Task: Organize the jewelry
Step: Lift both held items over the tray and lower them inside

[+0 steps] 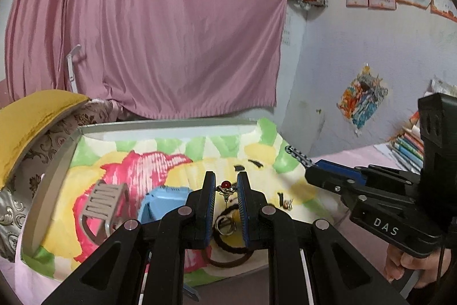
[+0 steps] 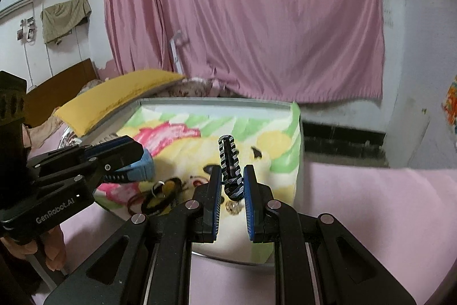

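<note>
My left gripper [image 1: 226, 186] is shut on a small silver ornament with a red bead [image 1: 225, 187], held above the colourful cloth-covered tray [image 1: 171, 130]. My right gripper [image 2: 232, 185] is shut on a black-and-blue braided bracelet [image 2: 229, 159] that sticks up between its fingers; the bracelet's end also shows in the left wrist view [image 1: 297, 155]. On the cloth lie dark hair ties [image 1: 228, 250], a silver ring [image 1: 225, 227], a small earring [image 1: 288, 203], a grey watch strap [image 1: 101, 203] and a blue band [image 1: 160, 205].
The tray sits on a pink bedsheet [image 2: 371, 205]. A yellow pillow [image 1: 28, 122] lies at the left. A pink curtain [image 1: 160, 27] hangs behind. Books [image 1: 408, 145] are stacked at the right.
</note>
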`<action>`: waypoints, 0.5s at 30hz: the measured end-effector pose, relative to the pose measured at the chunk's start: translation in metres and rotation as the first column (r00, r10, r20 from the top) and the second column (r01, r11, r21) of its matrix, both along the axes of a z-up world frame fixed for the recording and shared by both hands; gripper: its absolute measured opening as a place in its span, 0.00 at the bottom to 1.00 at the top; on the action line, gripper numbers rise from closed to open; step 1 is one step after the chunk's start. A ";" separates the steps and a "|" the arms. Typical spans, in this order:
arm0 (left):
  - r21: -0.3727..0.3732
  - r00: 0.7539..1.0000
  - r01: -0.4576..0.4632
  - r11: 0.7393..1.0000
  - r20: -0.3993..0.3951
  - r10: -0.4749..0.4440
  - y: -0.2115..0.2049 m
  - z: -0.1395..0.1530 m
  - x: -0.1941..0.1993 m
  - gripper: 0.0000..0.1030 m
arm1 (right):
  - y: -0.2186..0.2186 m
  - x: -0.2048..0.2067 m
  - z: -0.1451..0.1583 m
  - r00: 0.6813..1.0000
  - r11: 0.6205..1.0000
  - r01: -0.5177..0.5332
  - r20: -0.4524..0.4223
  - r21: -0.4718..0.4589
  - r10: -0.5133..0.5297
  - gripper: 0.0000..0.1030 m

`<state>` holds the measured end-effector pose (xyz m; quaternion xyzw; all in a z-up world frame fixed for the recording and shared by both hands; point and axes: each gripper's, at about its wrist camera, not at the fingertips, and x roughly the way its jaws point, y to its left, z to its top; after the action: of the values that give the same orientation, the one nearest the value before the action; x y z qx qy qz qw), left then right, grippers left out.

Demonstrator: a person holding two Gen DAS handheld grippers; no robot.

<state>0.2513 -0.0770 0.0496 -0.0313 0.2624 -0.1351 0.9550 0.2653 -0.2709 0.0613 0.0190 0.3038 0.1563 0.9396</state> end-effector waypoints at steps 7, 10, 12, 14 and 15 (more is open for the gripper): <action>-0.002 0.996 0.027 1.000 -0.082 -0.027 -0.001 -0.008 0.008 0.14 | 0.001 0.008 -0.016 0.998 1.000 -0.011 -0.064 0.004 0.012 0.13; -0.001 0.994 0.035 0.999 -0.105 -0.034 -0.001 -0.011 0.010 0.14 | 0.001 0.011 -0.019 0.996 1.000 -0.017 -0.083 0.003 0.018 0.13; 0.003 0.993 0.035 0.999 -0.117 -0.034 -0.002 -0.013 0.011 0.14 | 0.001 0.013 -0.021 0.995 1.000 -0.021 -0.095 0.002 0.021 0.13; 0.002 0.991 0.033 0.999 -0.129 -0.033 -0.001 -0.015 0.013 0.14 | 0.002 0.014 -0.022 0.994 1.000 -0.024 -0.105 -0.002 0.023 0.13; 0.001 0.990 0.032 0.999 -0.135 -0.032 -0.001 -0.015 0.014 0.14 | 0.003 0.014 -0.023 0.993 1.000 -0.027 -0.111 -0.002 0.026 0.13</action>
<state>0.2650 -0.0782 0.0343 -0.0347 0.3271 -0.1475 0.9328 0.2795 -0.2679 0.0381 0.0219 0.3563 0.1669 0.9191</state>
